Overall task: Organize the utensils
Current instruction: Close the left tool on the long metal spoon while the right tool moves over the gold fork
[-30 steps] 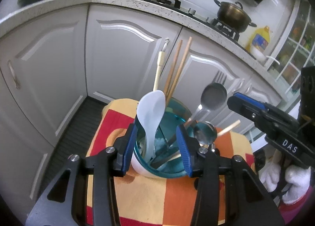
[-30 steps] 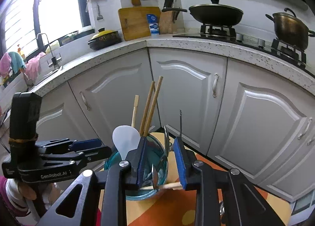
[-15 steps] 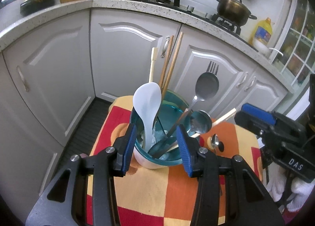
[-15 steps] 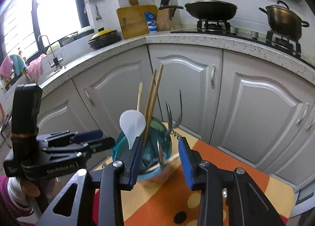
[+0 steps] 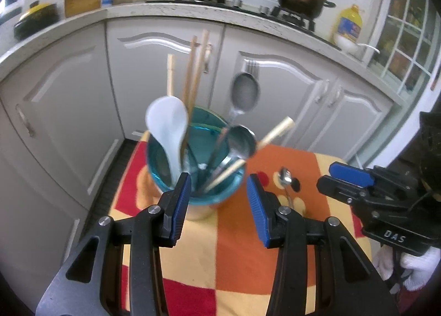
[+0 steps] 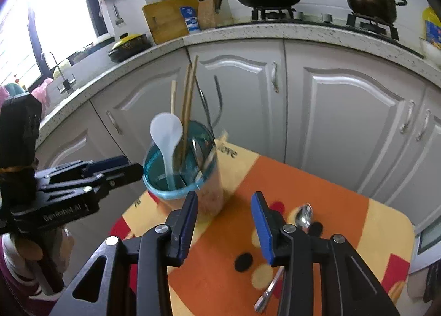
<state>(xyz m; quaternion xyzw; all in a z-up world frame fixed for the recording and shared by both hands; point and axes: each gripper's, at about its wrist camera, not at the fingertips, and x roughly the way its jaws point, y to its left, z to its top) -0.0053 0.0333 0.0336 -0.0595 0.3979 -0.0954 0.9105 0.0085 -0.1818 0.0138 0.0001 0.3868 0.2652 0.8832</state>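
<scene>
Starting at the jaws: both tools stand wide apart and grip nothing. The left gripper (image 5: 218, 205) hovers just in front of the blue-rimmed utensil cup (image 5: 193, 194), its left pad near the cup's rim but, as far as the view shows, not touching it. The right gripper (image 6: 223, 223) hangs above the orange-and-yellow tablecloth (image 6: 317, 186), with the cup to its left and a lone metal spoon (image 6: 286, 244) lying just beside its right finger. Progress is judged as nearly complete: the cup, standing at the table's far left corner, already holds a white rice paddle (image 5: 168, 126), wooden chopsticks (image 5: 194, 73), a steel ladle-type spoon (image 5: 244, 90), further steel spoons (image 5: 239, 139) and a pale wooden stick (image 5: 248, 156) (the exact count inside is blurred). The spoon on the cloth appears to be the only item left out. In the right wrist view, its long axis runs roughly from far to near, the bowl pointing away toward the cabinets and the handle end pointing back toward the camera, partly hidden behind the right finger. It lies flat, well apart from the cup. Items in the cup stand mostly upright, working ends up, while the pale stick leans out toward the right.
</scene>
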